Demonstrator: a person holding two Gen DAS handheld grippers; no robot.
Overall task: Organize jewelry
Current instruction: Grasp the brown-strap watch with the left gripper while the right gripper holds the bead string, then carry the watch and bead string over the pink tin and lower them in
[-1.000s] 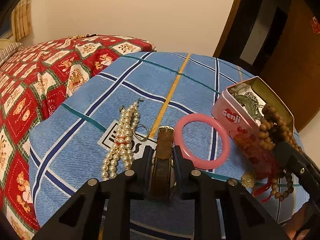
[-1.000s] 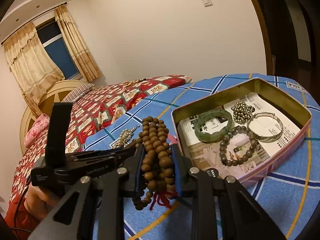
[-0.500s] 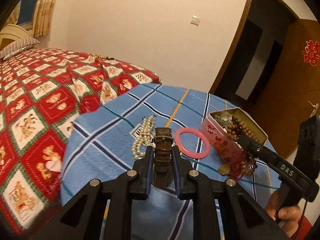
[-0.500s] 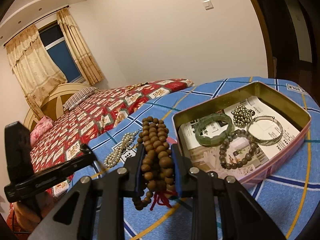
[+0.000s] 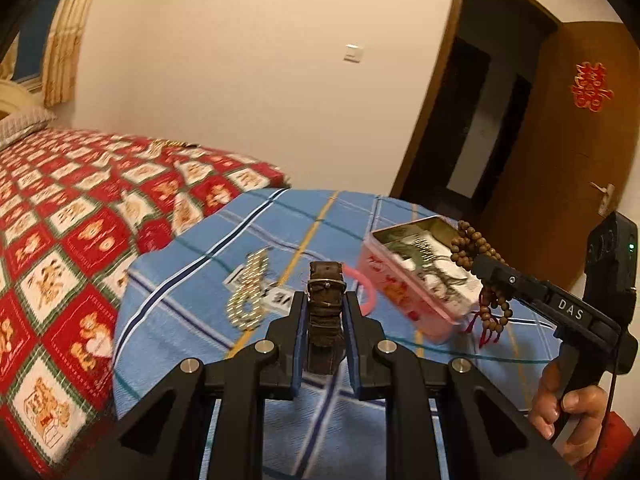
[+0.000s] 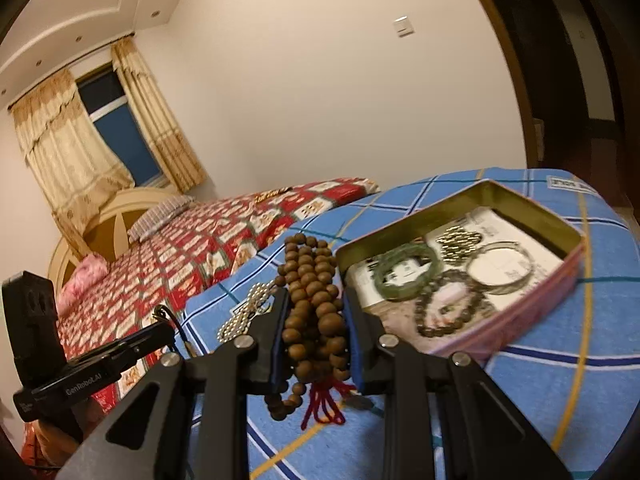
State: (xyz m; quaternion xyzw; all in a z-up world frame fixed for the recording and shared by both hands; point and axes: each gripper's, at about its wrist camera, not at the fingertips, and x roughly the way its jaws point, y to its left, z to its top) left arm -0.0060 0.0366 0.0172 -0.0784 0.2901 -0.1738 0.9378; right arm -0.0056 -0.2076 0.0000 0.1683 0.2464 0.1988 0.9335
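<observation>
A brown leather watch [image 5: 325, 320] stands upright between the pads of my left gripper [image 5: 325, 297], which is shut on its strap and holds it above the blue checked cloth [image 5: 280, 224]. My right gripper [image 6: 314, 297] is shut on a bundle of wooden beads [image 6: 308, 280] with a red tassel, just left of the open pink tin [image 6: 540, 280]. Inside the tin lie a green bangle [image 6: 408, 270], a silver bangle [image 6: 498, 268] and a dark bead bracelet [image 6: 452, 308]. On the cloth lie a pearl necklace [image 5: 248, 296] and a pink bangle [image 5: 370, 292].
The cloth covers the foot of a bed with a red patterned quilt [image 5: 80, 220]. A dark wooden door [image 5: 560, 140] stands behind the tin [image 5: 404, 292]. A person's hand [image 5: 572, 408] grips the right tool's handle at lower right. A cluster of metal beads [image 6: 458, 238] sits in the tin.
My left gripper has lifted the watch off the cloth and drawn back, so the jewelry looks smaller and farther. The right gripper has drifted slightly, still holding the beads.
</observation>
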